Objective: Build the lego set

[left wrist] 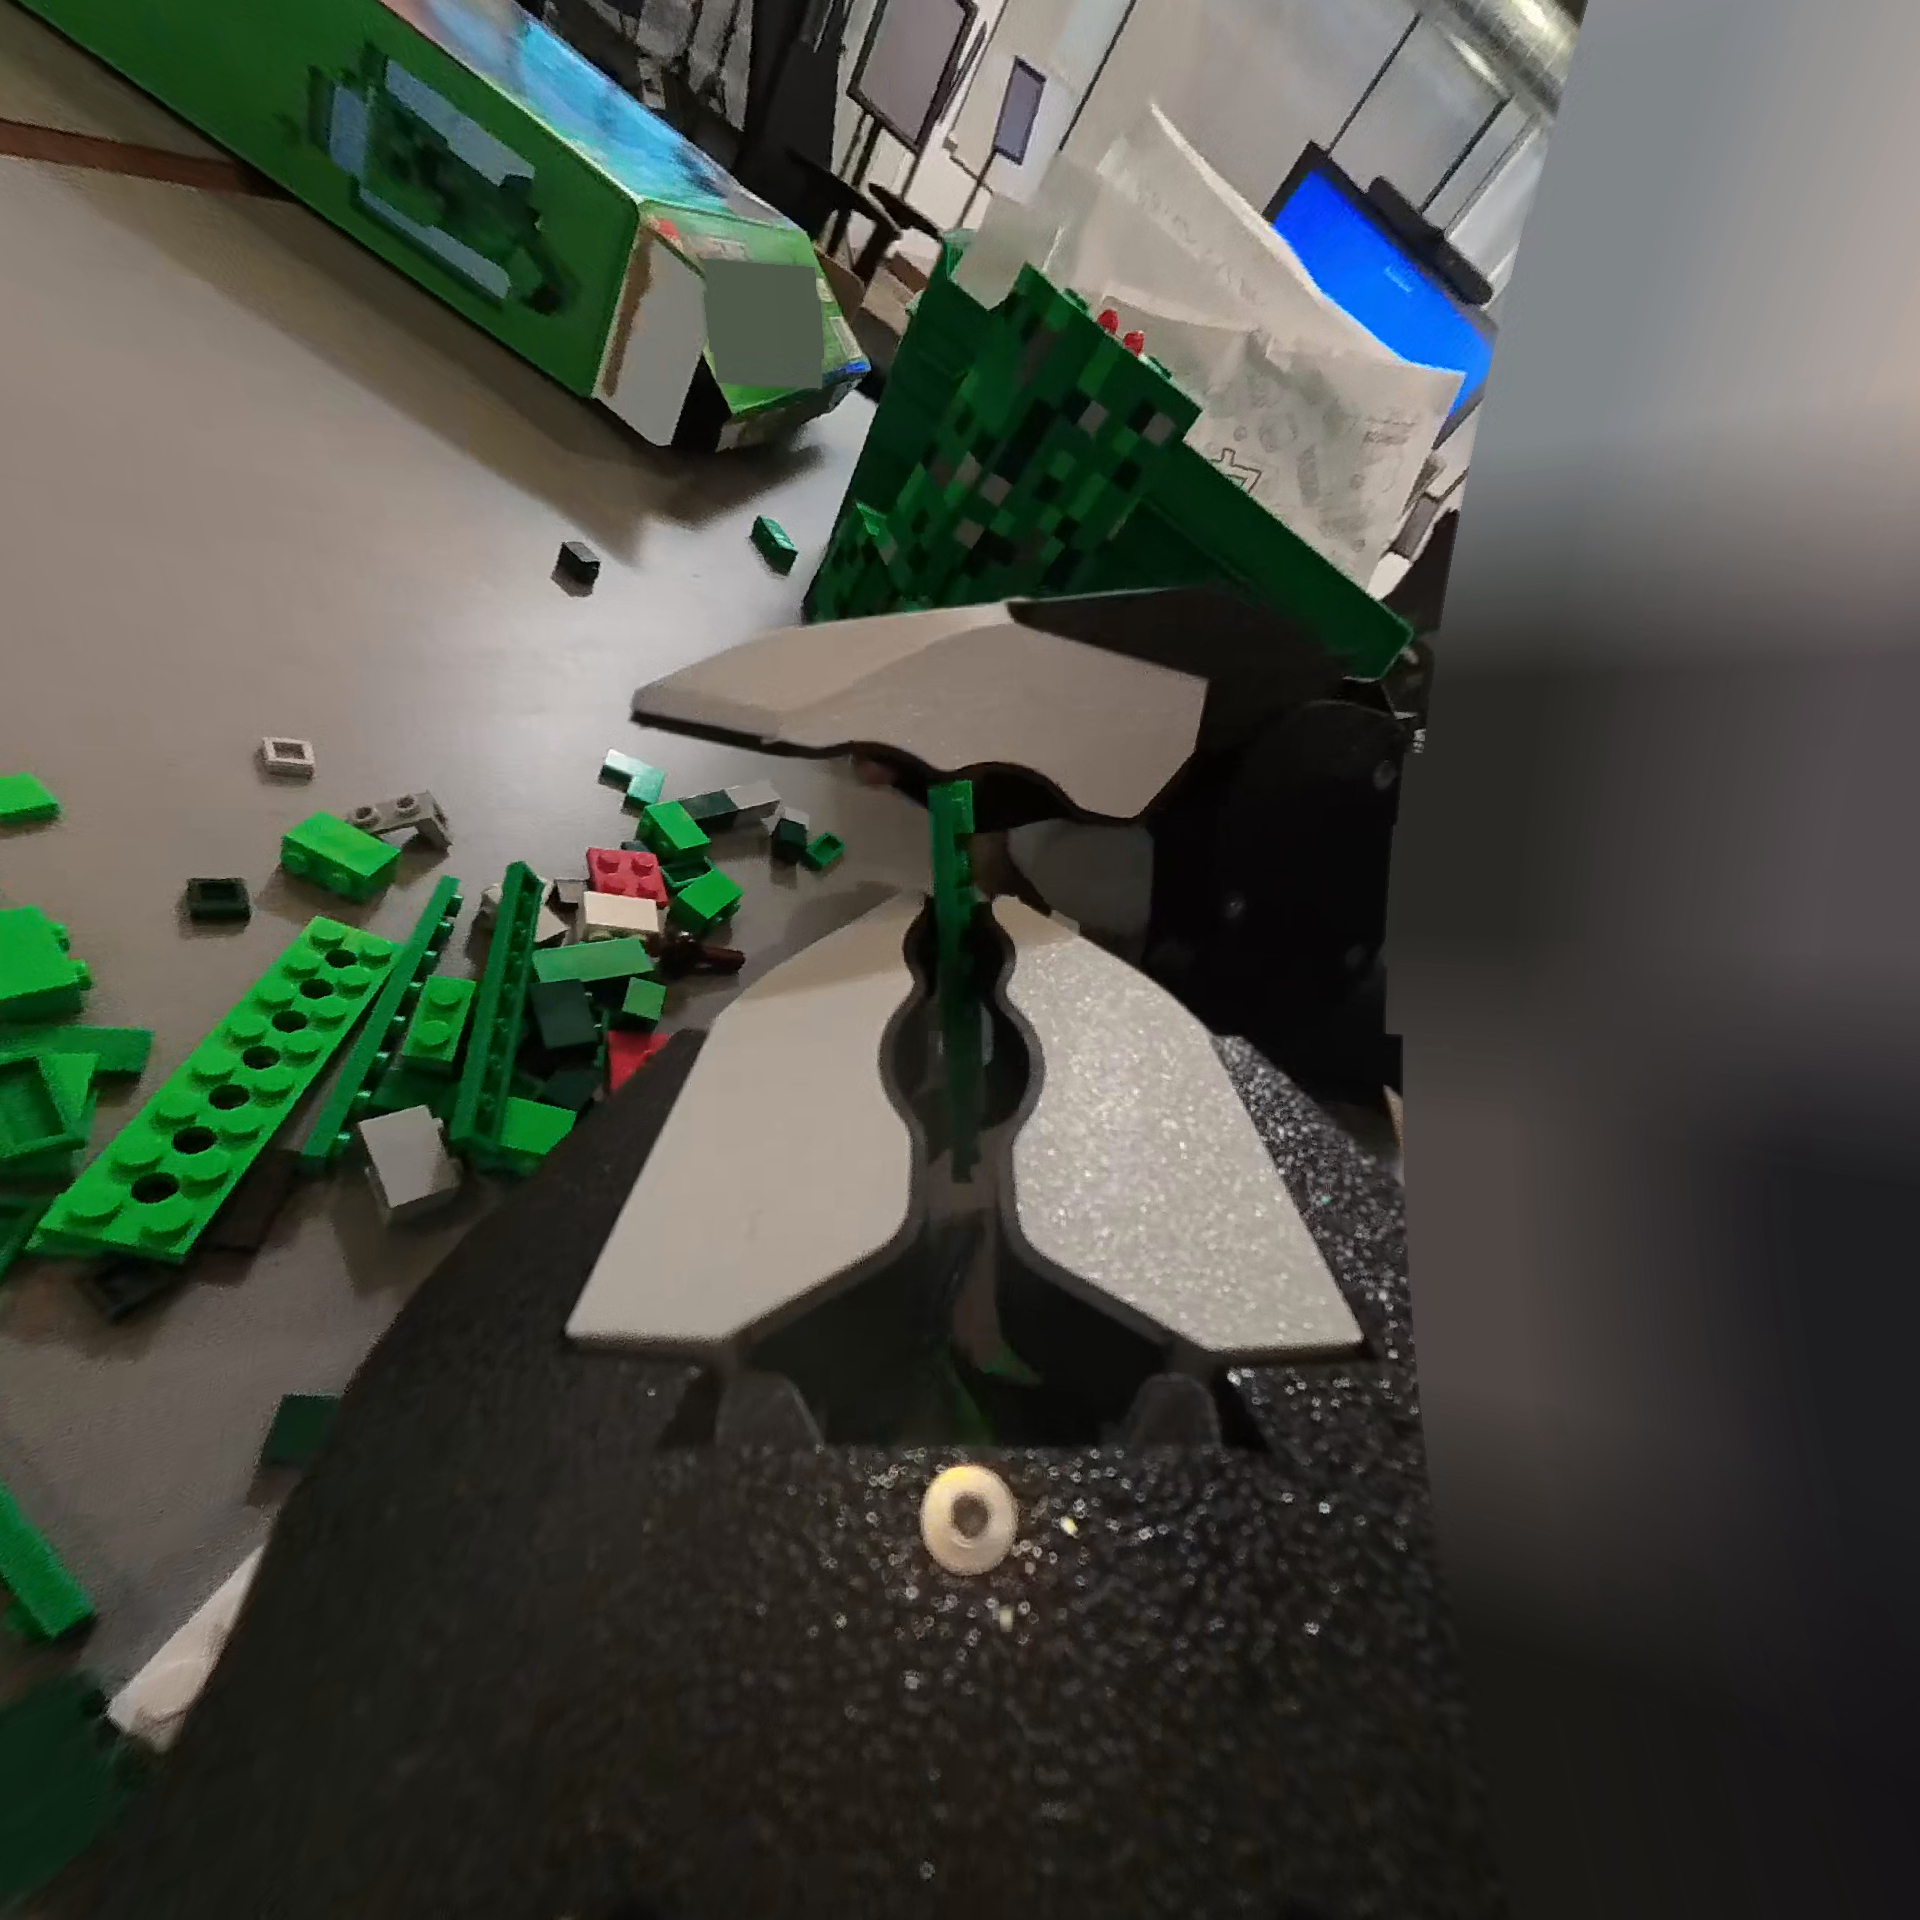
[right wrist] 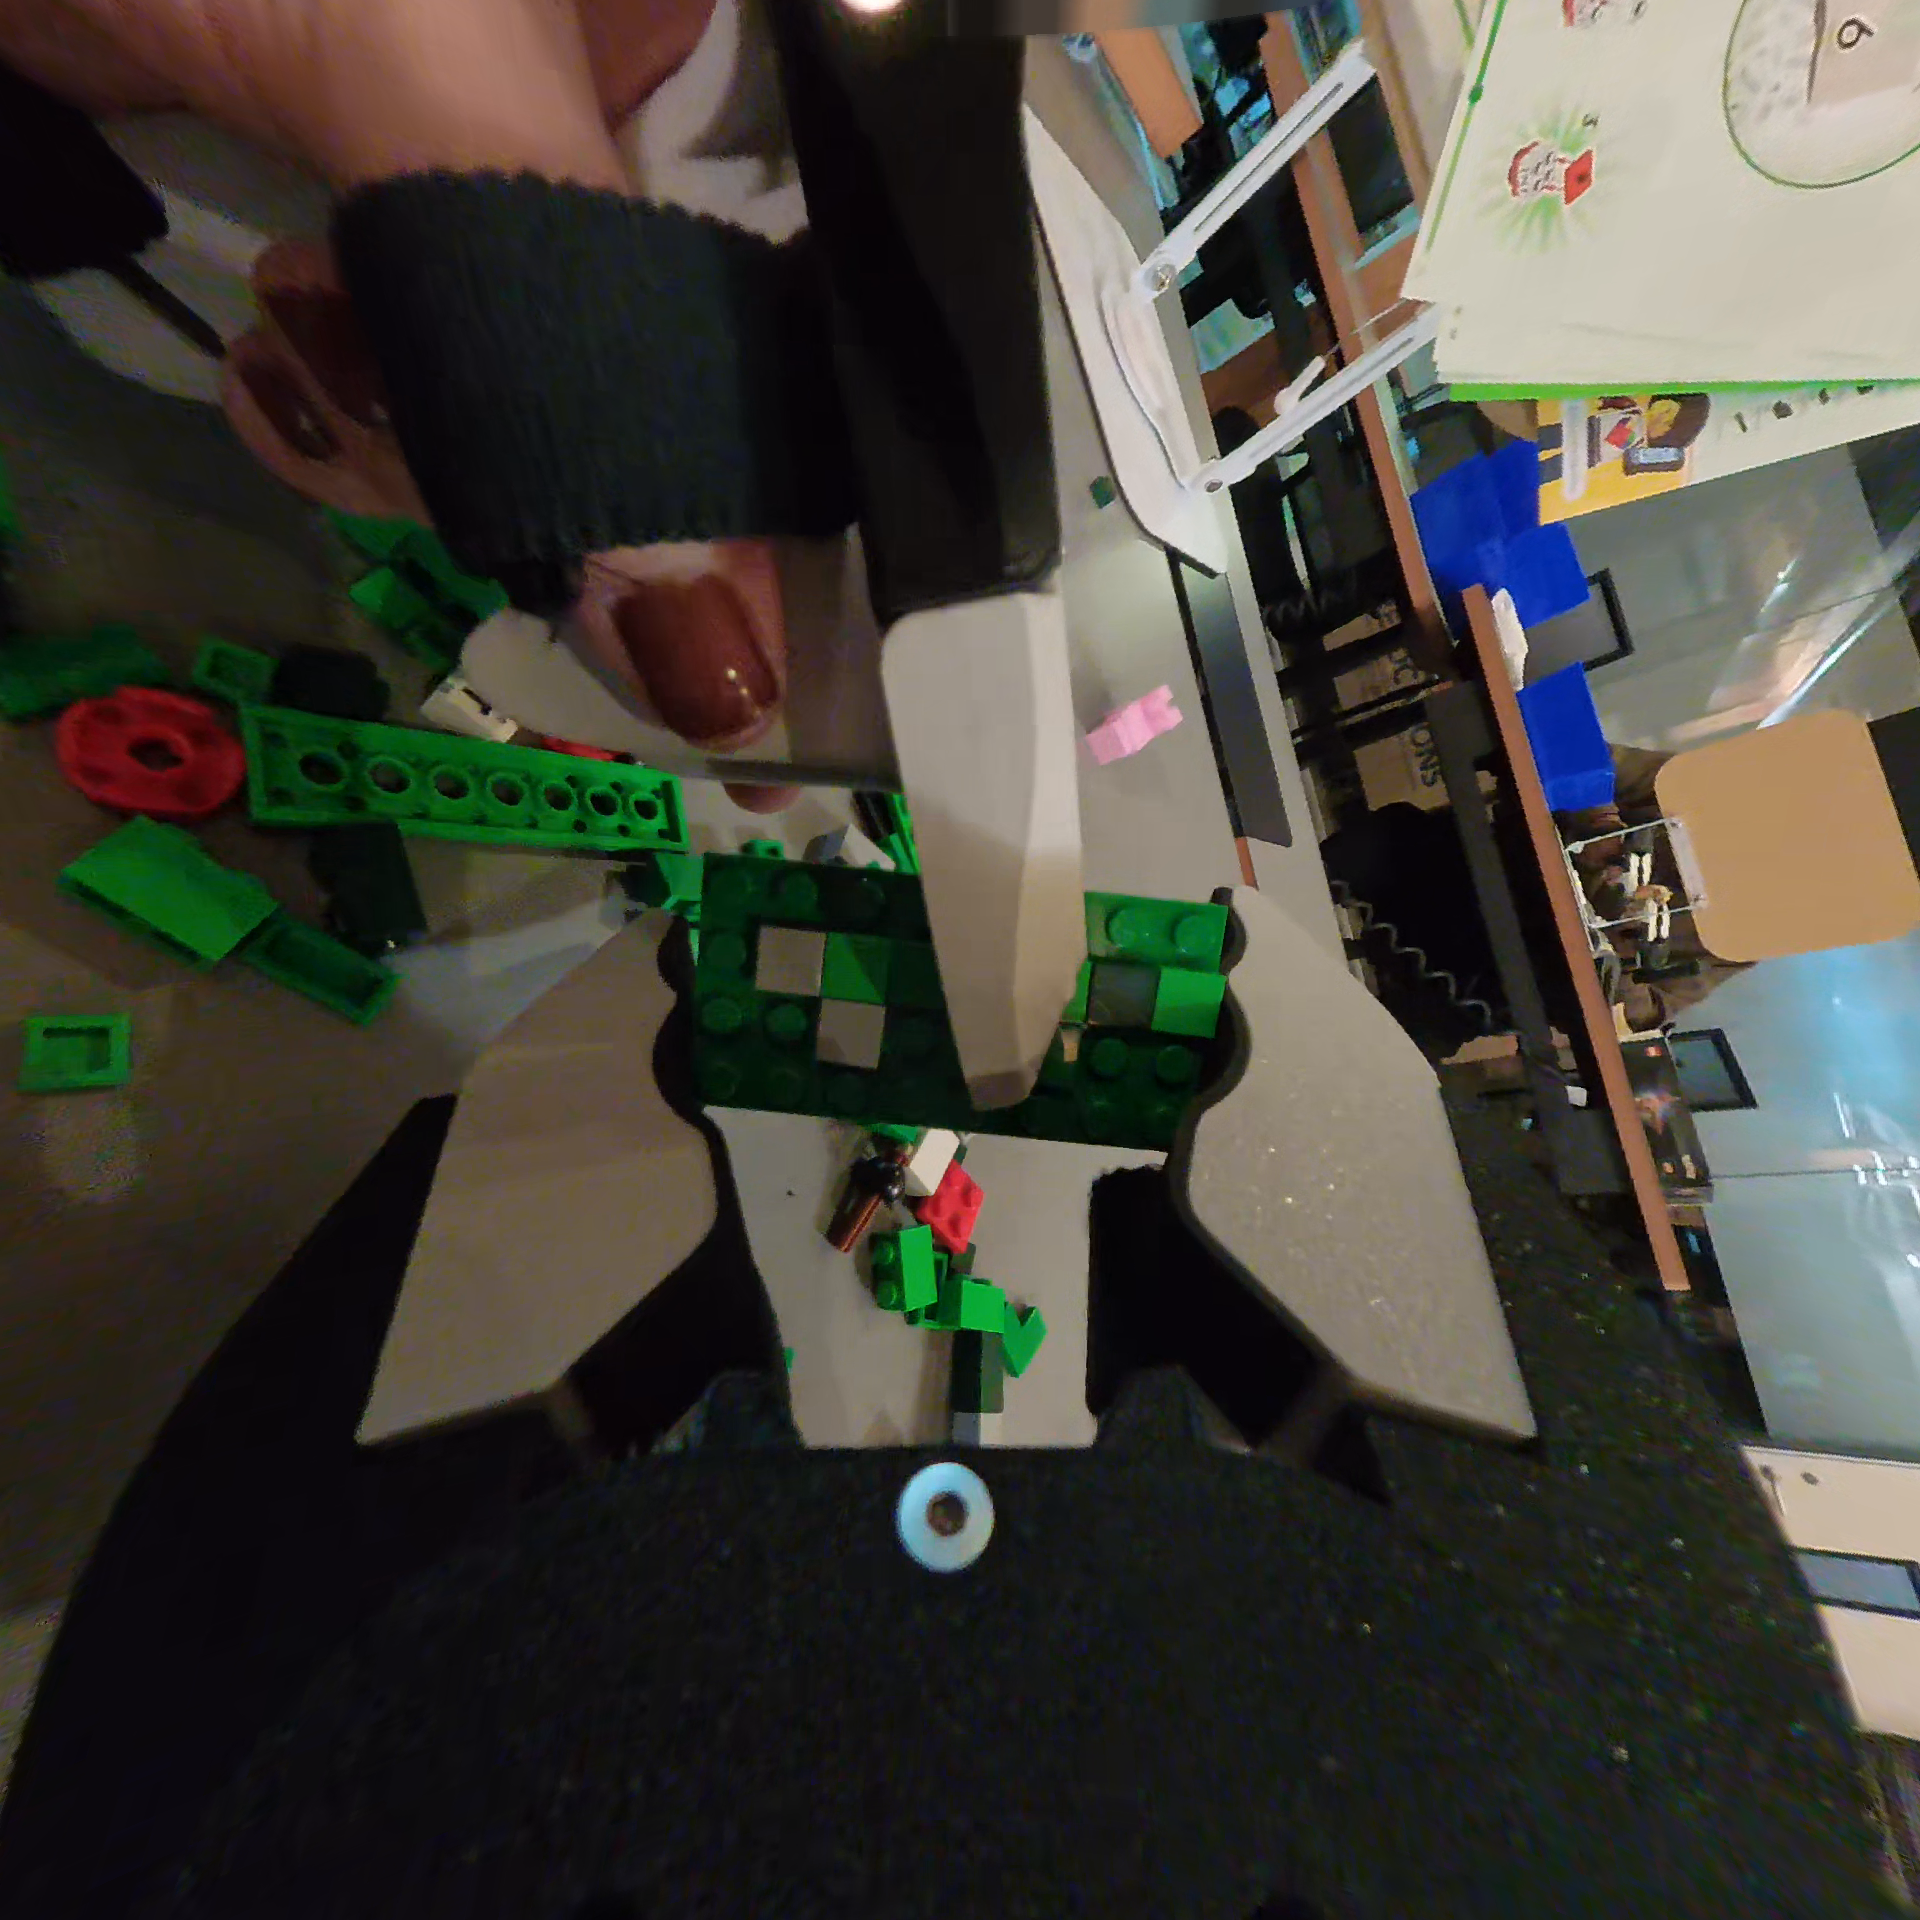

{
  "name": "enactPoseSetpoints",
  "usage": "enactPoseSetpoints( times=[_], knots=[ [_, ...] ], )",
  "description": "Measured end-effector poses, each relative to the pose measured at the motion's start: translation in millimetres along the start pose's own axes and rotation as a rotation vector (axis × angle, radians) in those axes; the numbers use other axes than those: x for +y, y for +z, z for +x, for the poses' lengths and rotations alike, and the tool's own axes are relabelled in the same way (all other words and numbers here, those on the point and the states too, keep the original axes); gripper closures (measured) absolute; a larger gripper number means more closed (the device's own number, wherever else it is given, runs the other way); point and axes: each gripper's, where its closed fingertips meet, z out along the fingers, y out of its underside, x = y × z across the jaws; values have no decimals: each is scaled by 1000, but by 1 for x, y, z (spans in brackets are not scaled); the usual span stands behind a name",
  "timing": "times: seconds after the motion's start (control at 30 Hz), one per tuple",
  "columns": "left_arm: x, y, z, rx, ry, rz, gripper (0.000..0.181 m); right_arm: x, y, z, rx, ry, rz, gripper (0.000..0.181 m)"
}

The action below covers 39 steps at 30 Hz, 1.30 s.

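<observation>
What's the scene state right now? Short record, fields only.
left gripper: shut edge-on on the green plate assembly
right gripper: grips the same assembly across its width
assembly: green studded plate with grey tiles, held between both grippers above the table
loose parts: green, red and grey bricks scattered on the table
built section: green wall model, tilted
box: green set box, lying behind

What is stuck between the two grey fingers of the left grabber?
A thin green Lego plate, seen edge-on, is pinched between the left gripper's fingers. The left wrist view shows it.
</observation>
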Motion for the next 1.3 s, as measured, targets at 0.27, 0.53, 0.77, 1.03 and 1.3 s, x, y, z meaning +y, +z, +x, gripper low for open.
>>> enactPoseSetpoints(
  times=[0.27, 0.53, 0.77, 1.03, 1.3],
  knots=[
    [3, -2, -1, -21, -70, -10, 176, -1, 2, -3, 3, 2, -13, 88],
    [3, -2, -6, -39, -105, -2, 176, 2, 4, -3, 13, -1, -45, 88],
    [1, -4, -8, -44, -117, 3, 176, 1, 5, 1, 65, -37, -61, 88],
    [2, -6, -10, -62, -103, -12, 176, 2, 7, 0, 64, -10, -84, 87],
    [4, -5, -10, -61, -89, -27, 176, 3, 8, -2, 53, 9, -96, 86]
  ],
)
